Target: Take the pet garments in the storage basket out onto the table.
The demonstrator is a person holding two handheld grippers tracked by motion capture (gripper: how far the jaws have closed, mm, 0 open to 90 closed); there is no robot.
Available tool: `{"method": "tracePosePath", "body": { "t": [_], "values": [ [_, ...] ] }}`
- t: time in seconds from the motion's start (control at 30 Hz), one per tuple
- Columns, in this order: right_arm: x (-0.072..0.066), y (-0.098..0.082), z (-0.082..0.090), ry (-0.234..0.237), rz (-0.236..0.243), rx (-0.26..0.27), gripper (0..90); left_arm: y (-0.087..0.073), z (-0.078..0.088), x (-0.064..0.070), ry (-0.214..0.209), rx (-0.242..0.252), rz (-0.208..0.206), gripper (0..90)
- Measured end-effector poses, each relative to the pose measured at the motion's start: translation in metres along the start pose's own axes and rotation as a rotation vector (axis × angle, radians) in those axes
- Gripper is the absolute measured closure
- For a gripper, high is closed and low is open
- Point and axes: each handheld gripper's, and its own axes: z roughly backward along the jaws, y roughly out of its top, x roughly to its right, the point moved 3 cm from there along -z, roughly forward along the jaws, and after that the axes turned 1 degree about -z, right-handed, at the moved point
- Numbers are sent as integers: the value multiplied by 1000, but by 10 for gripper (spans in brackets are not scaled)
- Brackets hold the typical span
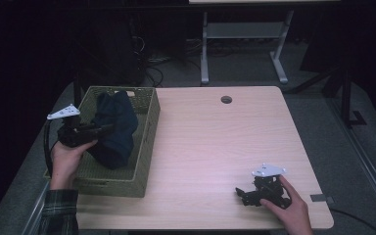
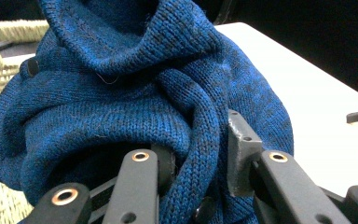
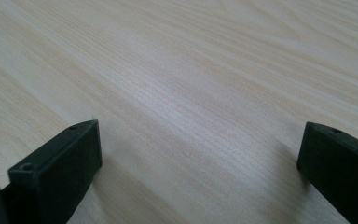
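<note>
A dark blue knitted garment hangs bunched above the inside of a woven green-grey basket at the table's left. My left gripper is shut on it from the left side, and the garment's lower end still reaches the basket floor. Up close the blue knitted garment bulges over the jaws, a fold pinched between the fingers. My right gripper rests low at the table's front right, open. Its black fingers stand wide apart over bare wood with nothing between them.
The light wooden table has a round cable hole near its far edge. Beyond the table stand grey desk legs and cables on a dark floor. A person's plaid sleeve enters at the lower left.
</note>
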Motion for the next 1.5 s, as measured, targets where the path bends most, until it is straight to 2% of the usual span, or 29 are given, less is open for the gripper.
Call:
{"method": "tracePosePath", "body": {
  "t": [0.27, 0.37, 0.67, 1.17, 1.5],
  "values": [
    [0, 0, 0, 2, 0, 0, 0, 16, 9, 10, -19, 49, -22, 687],
    [0, 0, 0, 3, 2, 1, 0, 25, 11, 17, -28, 72, -39, 687],
    [0, 0, 0, 3, 2, 1, 0, 39, 9, 33, -47, 98, -66, 688],
    [0, 0, -1, 3, 2, 2, 0, 57, -7, 63, -92, 111, -103, 689],
    [0, 0, -1, 4, 2, 1, 0, 65, -33, 92, -157, 90, -143, 689]
  ]
}}
